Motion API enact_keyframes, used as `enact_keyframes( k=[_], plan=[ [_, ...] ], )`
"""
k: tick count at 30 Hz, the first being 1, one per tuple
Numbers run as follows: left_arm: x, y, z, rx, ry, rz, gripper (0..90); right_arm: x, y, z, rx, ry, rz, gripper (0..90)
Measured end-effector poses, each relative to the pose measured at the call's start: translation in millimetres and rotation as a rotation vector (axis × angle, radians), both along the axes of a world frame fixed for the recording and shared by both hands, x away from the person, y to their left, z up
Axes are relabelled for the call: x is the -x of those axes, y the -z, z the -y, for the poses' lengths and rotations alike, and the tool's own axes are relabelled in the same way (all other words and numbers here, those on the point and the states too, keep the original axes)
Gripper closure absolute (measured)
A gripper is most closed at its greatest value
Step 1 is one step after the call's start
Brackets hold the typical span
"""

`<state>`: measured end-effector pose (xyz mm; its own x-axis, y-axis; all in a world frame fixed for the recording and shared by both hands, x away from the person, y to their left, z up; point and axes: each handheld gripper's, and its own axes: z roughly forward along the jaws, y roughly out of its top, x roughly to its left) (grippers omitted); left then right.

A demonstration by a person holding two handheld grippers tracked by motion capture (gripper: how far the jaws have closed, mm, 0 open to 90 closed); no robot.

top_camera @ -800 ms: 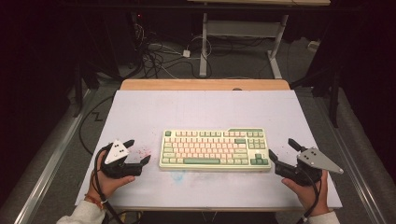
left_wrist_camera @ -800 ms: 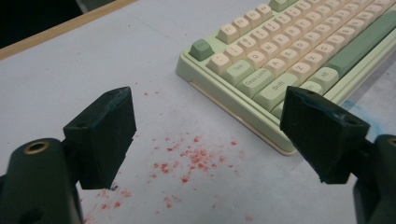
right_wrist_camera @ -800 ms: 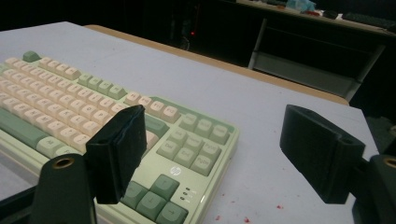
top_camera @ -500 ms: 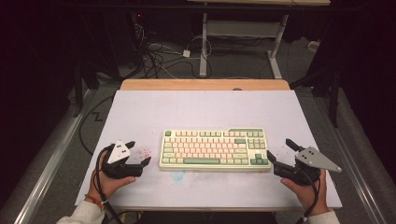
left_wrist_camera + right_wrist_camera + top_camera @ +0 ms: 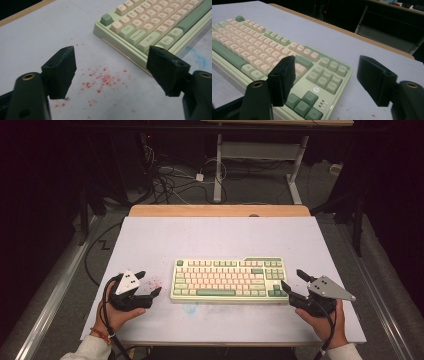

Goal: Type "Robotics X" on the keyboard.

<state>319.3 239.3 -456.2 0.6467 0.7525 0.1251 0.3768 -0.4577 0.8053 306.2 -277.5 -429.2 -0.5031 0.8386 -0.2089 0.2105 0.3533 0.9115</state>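
Bring both grippers' wide, empty jaws level onto the ends of the pale green and cream plastic keyboard (image 5: 229, 280) before closing evenly.

A keyboard (image 5: 228, 280) is lying on the white table (image 5: 220, 237). The left gripper (image 5: 149, 284) and right gripper (image 5: 291, 281) are flanking it, jaws standing apart, each pointing inward.
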Motion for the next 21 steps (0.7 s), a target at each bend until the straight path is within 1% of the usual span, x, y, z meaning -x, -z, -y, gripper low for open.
enact_keyframes(
  k=[1, 2, 3, 4, 5, 6, 8, 9, 10, 11, 12, 13, 15, 16, 17, 18, 19, 20, 21],
  plan=[
    [-0.3, -0.4, 0.1, 0.000, 0.002, 0.000, 23.3, 0.1, -0.5, -0.5, 0.001, -0.002, -0.003, 44.1],
    [-1.4, -2.3, -0.1, 0.011, 0.003, -0.008, 24.0, 0.2, -1.2, -0.6, 0.002, -0.018, -0.015, 53.4],
    [-1.4, -2.3, -0.1, 0.011, 0.003, -0.008, 26.1, 0.2, -1.2, -0.6, 0.002, -0.018, -0.015, 53.4],
    [-2.1, -3.7, -0.1, 0.012, 0.004, -0.007, 26.1, -0.2, -1.7, -0.8, 0.008, -0.042, -0.019, 60.2],
    [-4.5, -7.1, 0.0, 0.013, 0.010, -0.011, 28.3, -1.2, -2.3, -2.4, 0.013, -0.055, -0.031, 72.6],
    [-5.9, -8.8, 0.5, 0.015, 0.010, -0.010, 30.3, -1.9, -2.9, -2.7, 0.001, -0.081, -0.050, 76.6],
    [-8.0, -10.4, 1.0, 0.020, 0.009, -0.013, 30.2, -3.2, -4.4, -5.3, 0.008, -0.120, -0.065, 86.8],
    [-10.6, -11.7, 1.8, 0.024, 0.008, -0.016, 29.4, -3.9, -5.4, -6.7, 0.013, -0.129, -0.070, 89.4],
    [-13.3, -12.6, 3.2, 0.024, 0.009, -0.022, 29.4, -3.9, -5.4, -6.7, 0.013, -0.129, -0.070, 89.4],
    [-17.0, -13.9, 7.0, 0.016, 0.008, -0.016, 27.3, -6.2, -6.2, -10.3, 0.016, -0.140, -0.078, 90.0],
    [-17.0, -13.9, 7.0, 0.016, 0.008, -0.016, 27.3, -6.2, -6.2, -10.3, 0.016, -0.140, -0.078, 90.0],
    [-18.4, -14.8, 9.2, 0.012, 0.013, -0.015, 27.4, -8.1, -6.2, -15.8, 0.033, -0.152, -0.090, 90.0],
    [-20.9, -16.4, 13.4, 0.009, 0.017, -0.020, 27.4, -9.3, -5.9, -21.4, 0.053, -0.172, -0.086, 90.0],
    [-22.1, -16.8, 15.5, 0.020, 0.021, -0.022, 27.4, -9.8, -5.6, -23.9, 0.053, -0.185, -0.090, 90.0],
    [-24.4, -17.6, 21.0, 0.013, 0.037, -0.027, 27.4, -10.0, -5.1, -26.6, 0.054, -0.189, -0.093, 90.0],
    [-24.4, -17.6, 21.0, 0.013, 0.037, -0.027, 27.4, -10.2, -4.6, -29.2, 0.061, -0.199, -0.096, 90.0],
    [-25.6, -18.1, 24.0, 0.000, 0.038, -0.027, 27.4, -10.2, -4.6, -29.2, 0.061, -0.199, -0.096, 90.0],
    [-27.0, -18.6, 26.6, 0.001, 0.045, -0.031, 27.8, -9.8, -3.7, -33.4, 0.069, -0.216, -0.099, 90.0],
    [-28.2, -19.2, 29.1, 0.004, 0.056, -0.033, 27.8, -9.8, -3.7, -33.4, 0.069, -0.216, -0.099, 90.0]
  ],
)
